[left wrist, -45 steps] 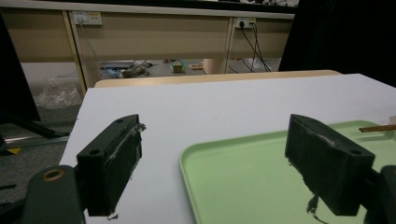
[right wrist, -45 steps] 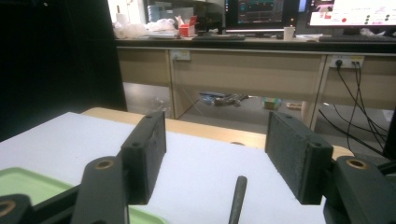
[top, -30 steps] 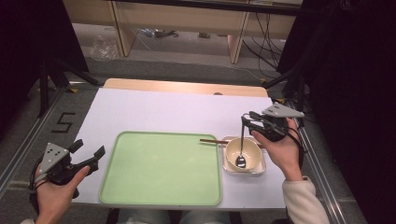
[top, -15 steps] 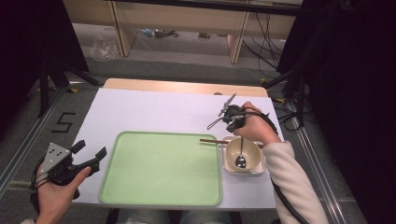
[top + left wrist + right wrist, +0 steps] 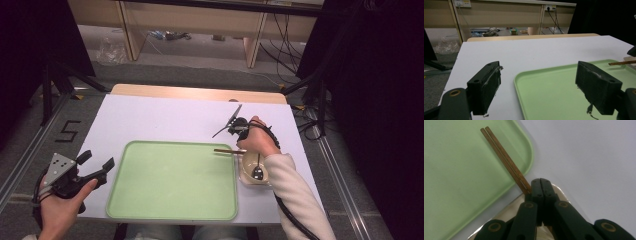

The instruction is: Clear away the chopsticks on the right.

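Note:
A pair of brown chopsticks point(image 5: 226, 150) lies across the right rim of the green tray point(image 5: 175, 180) and onto a cream bowl point(image 5: 243, 167) that holds a dark spoon point(image 5: 257, 172). My right gripper point(image 5: 239, 142) points down at the bowl's near end. In the right gripper view its jaws point(image 5: 540, 181) are shut, pads meeting. The chopsticks point(image 5: 504, 157) run in under the left jaw tip, and I cannot tell whether they are pinched. My left gripper point(image 5: 97, 161) is open beside the tray's left edge, with nothing between its jaws point(image 5: 539, 87).
The white table top point(image 5: 165, 117) stretches beyond the tray to a wooden strip at the far edge. The tray point(image 5: 554, 85) sits just right of my left jaws. A black cable trails from the right gripper down along the sleeve. Floor and shelving lie past the table.
The right hand has swung in from the bowl's right side to above its far end, turning the gripper downward, and its jaws have shut. The left gripper has kept still.

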Demonstrator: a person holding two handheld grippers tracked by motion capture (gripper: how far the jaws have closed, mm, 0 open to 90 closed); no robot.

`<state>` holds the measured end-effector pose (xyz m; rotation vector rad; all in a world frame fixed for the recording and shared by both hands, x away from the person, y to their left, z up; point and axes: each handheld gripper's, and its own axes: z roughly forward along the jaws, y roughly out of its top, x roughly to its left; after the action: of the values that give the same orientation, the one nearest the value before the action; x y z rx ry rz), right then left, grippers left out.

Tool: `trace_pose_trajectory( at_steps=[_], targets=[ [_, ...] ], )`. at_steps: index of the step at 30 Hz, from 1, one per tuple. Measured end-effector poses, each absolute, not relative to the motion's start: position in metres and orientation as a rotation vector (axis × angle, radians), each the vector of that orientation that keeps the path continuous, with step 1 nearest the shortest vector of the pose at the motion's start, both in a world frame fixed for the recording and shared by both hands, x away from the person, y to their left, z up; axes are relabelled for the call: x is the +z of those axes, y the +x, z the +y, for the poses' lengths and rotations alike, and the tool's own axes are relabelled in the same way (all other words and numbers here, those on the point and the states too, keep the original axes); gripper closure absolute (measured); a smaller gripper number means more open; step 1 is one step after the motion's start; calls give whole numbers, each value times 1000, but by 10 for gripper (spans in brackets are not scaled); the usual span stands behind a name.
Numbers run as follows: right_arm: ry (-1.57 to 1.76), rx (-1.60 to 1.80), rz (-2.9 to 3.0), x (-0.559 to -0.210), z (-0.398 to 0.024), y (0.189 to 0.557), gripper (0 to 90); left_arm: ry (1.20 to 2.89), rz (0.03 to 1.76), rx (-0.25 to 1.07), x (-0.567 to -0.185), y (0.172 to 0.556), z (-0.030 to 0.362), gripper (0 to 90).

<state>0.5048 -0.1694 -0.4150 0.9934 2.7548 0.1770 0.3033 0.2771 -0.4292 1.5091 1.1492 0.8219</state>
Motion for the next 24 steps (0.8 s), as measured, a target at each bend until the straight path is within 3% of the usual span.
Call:
trace_pose_trajectory(
  at_steps=[24],
  targets=[
    [1046, 168, 2755, -430, -165, 509, 900, 1521, 1132, 837, -428, 303, 277, 199]
  ],
)
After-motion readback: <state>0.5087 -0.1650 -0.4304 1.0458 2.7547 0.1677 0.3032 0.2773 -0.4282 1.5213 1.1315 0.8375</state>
